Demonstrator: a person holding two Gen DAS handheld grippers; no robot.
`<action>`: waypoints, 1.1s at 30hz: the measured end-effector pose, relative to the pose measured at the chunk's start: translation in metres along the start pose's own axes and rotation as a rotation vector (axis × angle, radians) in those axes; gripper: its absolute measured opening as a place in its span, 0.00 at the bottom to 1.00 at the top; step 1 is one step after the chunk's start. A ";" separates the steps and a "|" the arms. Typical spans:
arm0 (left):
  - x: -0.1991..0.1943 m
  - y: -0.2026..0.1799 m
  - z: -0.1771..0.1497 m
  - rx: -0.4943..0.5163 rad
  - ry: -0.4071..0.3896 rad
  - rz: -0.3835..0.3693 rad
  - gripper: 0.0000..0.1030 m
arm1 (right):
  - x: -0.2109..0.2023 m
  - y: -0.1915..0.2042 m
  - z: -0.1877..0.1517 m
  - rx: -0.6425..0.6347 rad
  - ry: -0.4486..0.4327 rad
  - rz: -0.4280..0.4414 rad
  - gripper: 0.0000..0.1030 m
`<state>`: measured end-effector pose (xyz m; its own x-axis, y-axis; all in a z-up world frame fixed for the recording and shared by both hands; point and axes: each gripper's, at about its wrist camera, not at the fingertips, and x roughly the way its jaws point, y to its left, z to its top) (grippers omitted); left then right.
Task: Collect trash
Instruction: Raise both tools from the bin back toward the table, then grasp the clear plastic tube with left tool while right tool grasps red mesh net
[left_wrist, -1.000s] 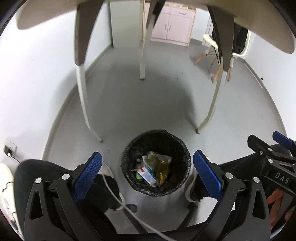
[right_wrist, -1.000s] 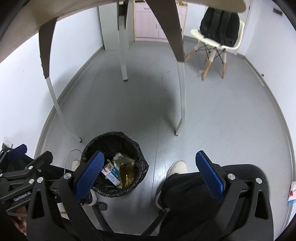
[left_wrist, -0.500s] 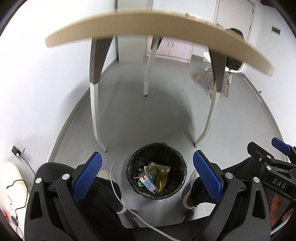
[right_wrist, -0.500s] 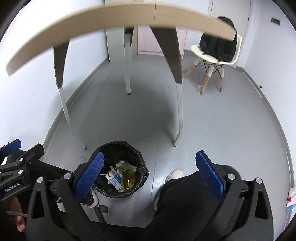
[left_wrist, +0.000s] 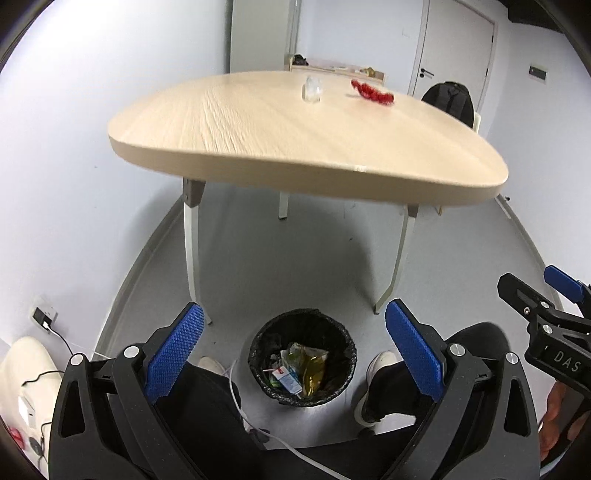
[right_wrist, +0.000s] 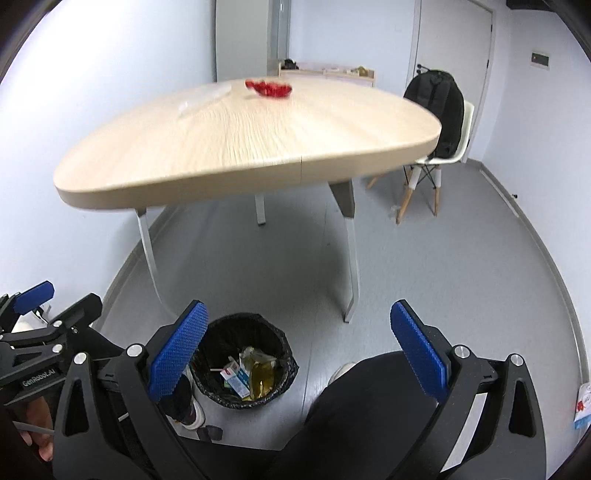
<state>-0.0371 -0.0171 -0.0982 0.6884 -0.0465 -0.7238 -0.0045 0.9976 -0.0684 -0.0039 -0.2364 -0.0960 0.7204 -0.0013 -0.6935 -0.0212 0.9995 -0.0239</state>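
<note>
Both my grippers, left (left_wrist: 293, 347) and right (right_wrist: 299, 350), gape wide and empty; red wrapper (right_wrist: 269, 88) lies far across the table (right_wrist: 258, 147), up ahead, long axis crosswise; right looks nearer, I'd judge; bin (left_wrist: 302, 358) below.

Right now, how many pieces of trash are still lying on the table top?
2. A clear plastic item lies near the far middle of the table, and a red wrapper lies to its right. Blur may hide smaller bits.
</note>
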 end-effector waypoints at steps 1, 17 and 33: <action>-0.004 0.000 0.003 -0.002 -0.004 -0.004 0.94 | -0.003 0.000 0.003 -0.002 -0.006 -0.002 0.92; -0.050 0.002 0.058 -0.020 -0.077 -0.009 0.94 | -0.061 -0.004 0.056 0.010 -0.122 -0.007 0.92; -0.027 -0.008 0.142 0.002 -0.073 0.018 0.94 | -0.055 -0.011 0.133 0.019 -0.163 -0.013 0.92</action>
<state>0.0475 -0.0171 0.0192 0.7393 -0.0252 -0.6729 -0.0158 0.9984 -0.0548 0.0493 -0.2427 0.0381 0.8233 -0.0101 -0.5675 0.0005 0.9999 -0.0171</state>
